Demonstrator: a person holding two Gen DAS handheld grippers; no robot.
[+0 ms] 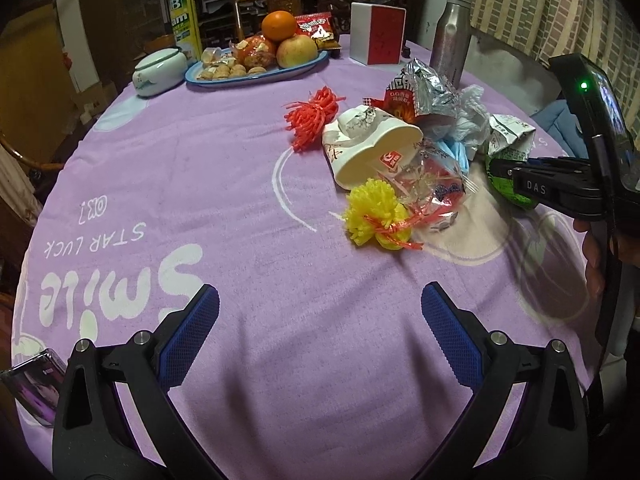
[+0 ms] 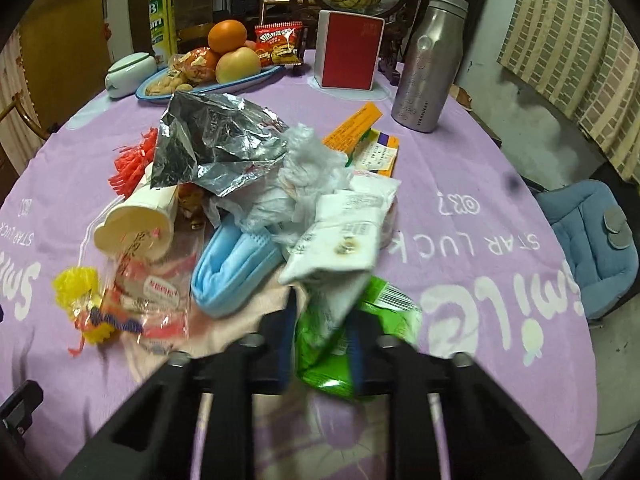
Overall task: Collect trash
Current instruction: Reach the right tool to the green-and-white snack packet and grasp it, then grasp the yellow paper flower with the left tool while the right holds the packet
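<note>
A heap of trash lies on the purple tablecloth (image 1: 240,208): a crushed paper cup (image 1: 372,148), a yellow pompom (image 1: 374,216), red shredded strips (image 1: 312,120), a silver foil bag (image 2: 216,144), a blue face mask (image 2: 232,268) and clear wrappers (image 2: 160,296). My right gripper (image 2: 322,344) is shut on a green-and-white snack wrapper (image 2: 396,308) at the near right edge of the heap. The left wrist view shows that gripper (image 1: 500,170) from the side, on the same wrapper (image 1: 512,140). My left gripper (image 1: 320,300) is open over bare cloth, short of the pompom, holding nothing.
At the table's far side stand a blue plate of fruit and snacks (image 1: 256,76), a white lidded jar (image 1: 160,70), a yellow can (image 1: 184,16), a red-and-white box (image 2: 348,54) and a steel bottle (image 2: 428,60). A phone (image 1: 36,384) lies near left. A blue cushioned seat (image 2: 588,248) sits beside the table.
</note>
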